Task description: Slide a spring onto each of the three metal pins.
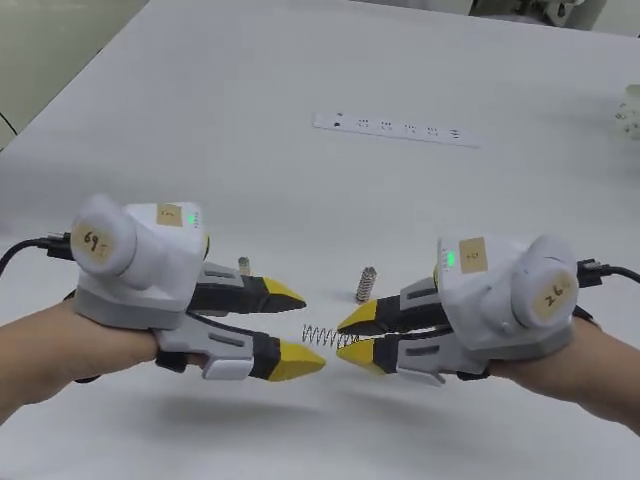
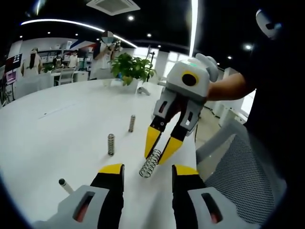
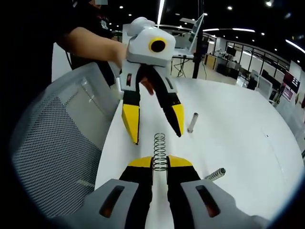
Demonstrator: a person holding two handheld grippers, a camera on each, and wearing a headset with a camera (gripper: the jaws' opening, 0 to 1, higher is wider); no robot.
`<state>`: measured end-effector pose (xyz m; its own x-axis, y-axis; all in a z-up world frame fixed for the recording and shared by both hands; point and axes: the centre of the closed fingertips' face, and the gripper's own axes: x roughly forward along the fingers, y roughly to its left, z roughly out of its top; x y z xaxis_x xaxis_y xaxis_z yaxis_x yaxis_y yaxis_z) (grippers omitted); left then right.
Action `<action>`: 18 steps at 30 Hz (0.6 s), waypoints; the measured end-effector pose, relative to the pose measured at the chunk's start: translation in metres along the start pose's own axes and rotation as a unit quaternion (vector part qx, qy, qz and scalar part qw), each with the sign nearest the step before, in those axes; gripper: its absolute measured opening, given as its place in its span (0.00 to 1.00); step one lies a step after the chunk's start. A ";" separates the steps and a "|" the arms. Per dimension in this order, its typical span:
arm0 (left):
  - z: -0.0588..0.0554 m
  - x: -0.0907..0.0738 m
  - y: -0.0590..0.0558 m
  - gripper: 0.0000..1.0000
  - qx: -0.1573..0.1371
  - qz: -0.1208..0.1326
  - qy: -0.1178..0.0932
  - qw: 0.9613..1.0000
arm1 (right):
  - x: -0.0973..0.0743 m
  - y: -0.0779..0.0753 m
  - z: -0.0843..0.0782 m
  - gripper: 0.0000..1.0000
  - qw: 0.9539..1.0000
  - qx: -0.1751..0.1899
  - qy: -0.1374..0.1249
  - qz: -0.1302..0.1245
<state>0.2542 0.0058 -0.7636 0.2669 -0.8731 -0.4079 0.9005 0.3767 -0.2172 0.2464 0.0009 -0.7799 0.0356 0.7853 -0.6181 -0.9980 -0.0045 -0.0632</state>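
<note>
Right gripper (image 1: pixel 341 340): jaws were clamped on one end of a loose spring (image 3: pixel 160 148), held roughly level above the white table (image 1: pixel 200 120).
Left gripper (image 1: pixel 311 329): jaws stood apart, tips either side of the spring's free end; no contact could be made out.
Spring location: in the air between the two grippers, close to the table's near edge, on no pin.
Bare pin (image 1: pixel 243 266): stood upright just behind the left gripper's jaws, with no coil on it.
Sprung pin (image 1: pixel 367 285): stood upright near the right gripper, with a coil already seated.
Step in hand (judged): a hand-over or re-grip ahead of threading the bare pin.
Risk 1: if the right jaws released before the left closed, the spring would drop and could roll off the nearby edge.
Risk 2: a grip at the very end left the coil free to bend or flick out under a hard squeeze.
Risk 3: the left gripper's body, being so close, could knock the bare pin over on any swing toward it.
Left gripper view: counted three pins. The far pin (image 2: pixel 131 123) looked ribbed and was probably sprung, but was too small to confirm. The head view counted two.
Right gripper view: gave the clearest look at the gap between the left tips and the coil, and showed a mesh chair (image 3: pixel 62 138) beside the table.
Head view: showed a power strip (image 1: pixel 395 128) well beyond the work.
</note>
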 end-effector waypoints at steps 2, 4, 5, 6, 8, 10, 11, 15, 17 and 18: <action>0.000 0.001 -0.001 0.31 0.002 -0.001 0.000 1.000 | 0.000 0.001 0.000 0.08 1.000 -0.001 -0.001 0.002; 0.000 0.002 -0.001 0.29 0.004 -0.003 0.000 1.000 | -0.001 0.002 0.000 0.08 1.000 0.000 -0.003 0.002; 0.001 0.002 -0.002 0.27 0.005 -0.003 -0.001 1.000 | -0.001 0.002 0.000 0.08 1.000 0.000 -0.003 0.001; 0.001 0.002 -0.002 0.26 0.005 -0.004 -0.002 1.000 | -0.001 0.002 0.000 0.08 1.000 0.000 -0.003 0.001; 0.000 0.003 -0.002 0.22 0.005 -0.004 -0.001 1.000 | -0.002 0.002 -0.001 0.08 1.000 0.000 -0.002 0.001; -0.003 0.004 -0.002 0.19 0.008 -0.004 0.004 1.000 | -0.003 0.002 -0.001 0.08 1.000 -0.002 -0.001 0.001; -0.003 0.005 -0.003 0.18 0.010 -0.006 0.004 1.000 | -0.003 0.002 0.000 0.08 1.000 -0.003 -0.002 0.001; 0.000 0.008 -0.007 0.16 0.014 -0.011 -0.001 1.000 | -0.003 0.002 0.003 0.08 1.000 -0.006 -0.003 0.001; 0.001 0.009 -0.007 0.13 0.017 -0.012 -0.002 1.000 | -0.004 0.002 0.005 0.08 1.000 -0.008 -0.006 0.001; 0.001 0.009 -0.007 0.12 0.018 -0.012 -0.002 1.000 | -0.004 0.002 0.005 0.08 1.000 -0.008 -0.007 0.002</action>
<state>0.2506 -0.0050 -0.7644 0.2461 -0.8834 -0.3988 0.9187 0.3437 -0.1945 0.2436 0.0013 -0.7734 0.0306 0.7934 -0.6079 -0.9972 -0.0173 -0.0728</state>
